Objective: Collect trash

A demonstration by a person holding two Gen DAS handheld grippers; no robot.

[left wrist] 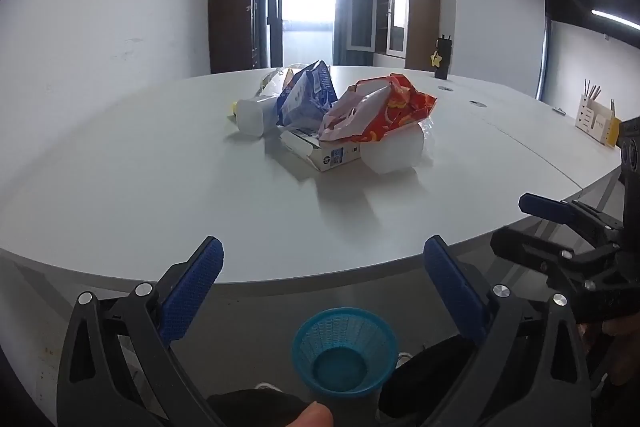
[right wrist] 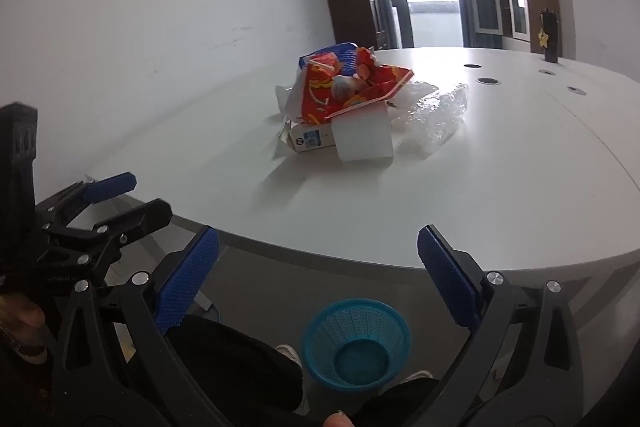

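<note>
Not started: both my grippers, left (left wrist: pixel 322 267) & right (right wrist: pixel 318 257), fingers wide w/ nothing held, trash pile (left wrist: pixel 332 115) on bench (left wrist: pixel 160 187) ahead, blue bin (left wrist: pixel 345 357) below; next, reach fwd.

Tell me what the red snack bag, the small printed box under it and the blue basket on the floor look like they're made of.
Red crinkled snack bag: likely glossy plastic film; it holds sharp creases and catches light.
Small white printed box: probably matte cardboard, given its flat panels and folded open flap.
Round blue mesh basket: seemingly moulded plastic, with a uniform lattice wall and solid base.
</note>
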